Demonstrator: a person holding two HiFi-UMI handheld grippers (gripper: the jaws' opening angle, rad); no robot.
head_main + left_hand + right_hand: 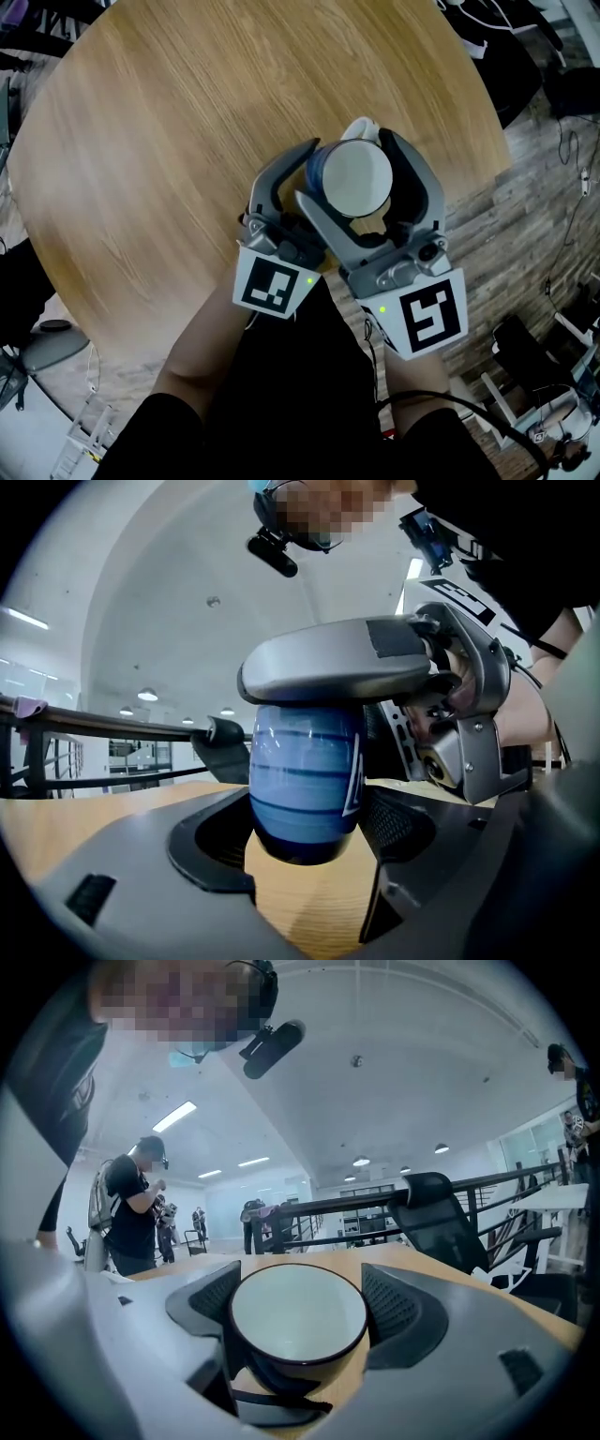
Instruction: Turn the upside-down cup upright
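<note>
Blue cup [354, 178] right of centre in head view, over the wood table [169, 141], white inside facing up at the camera. Left claw [307, 822] pinching the striped sides. Right claw [298, 1302] pinching across the rim, mouth toward its own camera. Claws crossed, one jaw lying over the other.

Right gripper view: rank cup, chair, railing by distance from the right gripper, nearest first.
1. Cup, between its jaws.
2. Chair, on the right, overlapping the railing.
3. Railing, behind the chair, across the background.
</note>
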